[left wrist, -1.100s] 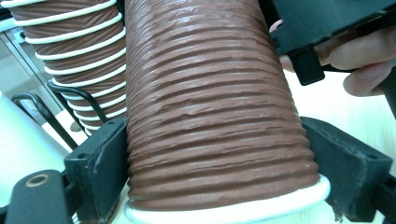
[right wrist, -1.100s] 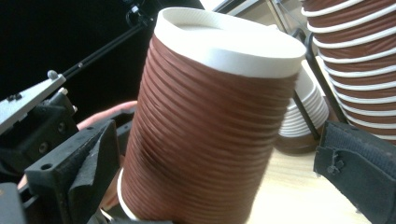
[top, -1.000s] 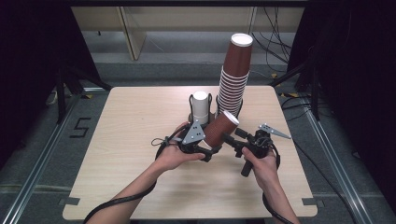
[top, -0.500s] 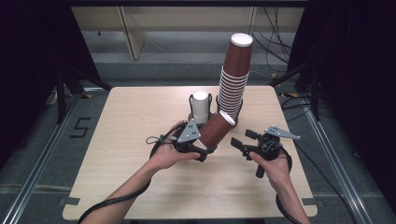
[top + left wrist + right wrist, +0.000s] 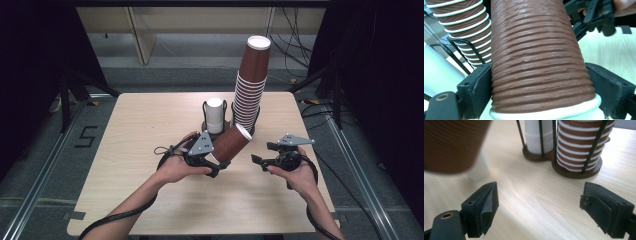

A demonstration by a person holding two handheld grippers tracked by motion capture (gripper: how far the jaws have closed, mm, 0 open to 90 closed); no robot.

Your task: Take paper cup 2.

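One brown cup (image 5: 451, 145), blurred, cropped

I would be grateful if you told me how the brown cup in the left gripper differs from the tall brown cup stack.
The single brown cup lies tilted, clamped in the left gripper; the brown cup stack stands in its wire holder, leaning. The cup is one; the stack is many, far taller. Both are ribbed brown paper with white rims.

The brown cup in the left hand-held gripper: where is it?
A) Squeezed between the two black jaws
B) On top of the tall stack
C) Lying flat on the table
A: the left gripper view shows both black jaws pressed against the ribbed sides of the brown cup in the left hand-held gripper.
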